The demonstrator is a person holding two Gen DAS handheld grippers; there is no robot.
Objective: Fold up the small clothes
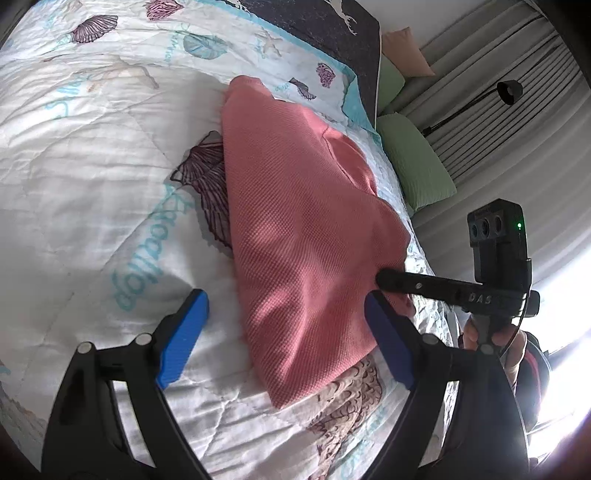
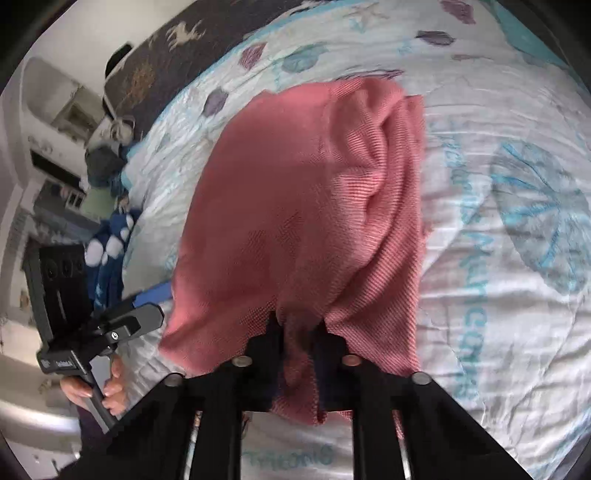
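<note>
A pink waffle-knit garment (image 1: pixel 295 229) lies on a white quilt with seashell prints (image 1: pixel 92 177). My left gripper (image 1: pixel 284 332) is open, its blue fingers (image 1: pixel 184 339) straddling the garment's near edge just above the quilt. My right gripper (image 2: pixel 299 325) is shut on the garment's edge (image 2: pixel 306 206) and holds it lifted, so the cloth drapes over the fingers and hides their tips. In the left wrist view the right gripper (image 1: pixel 391 280) reaches in from the right with its tip at the garment's right edge. In the right wrist view the left gripper (image 2: pixel 147 295) shows at the left.
A dark blanket with a deer print (image 1: pixel 325 33) lies at the head of the bed. Green pillows (image 1: pixel 417 162) and a black lamp (image 1: pixel 508 92) stand by grey curtains beside the bed. Blue clothes (image 2: pixel 110 236) and furniture sit beside the bed in the right wrist view.
</note>
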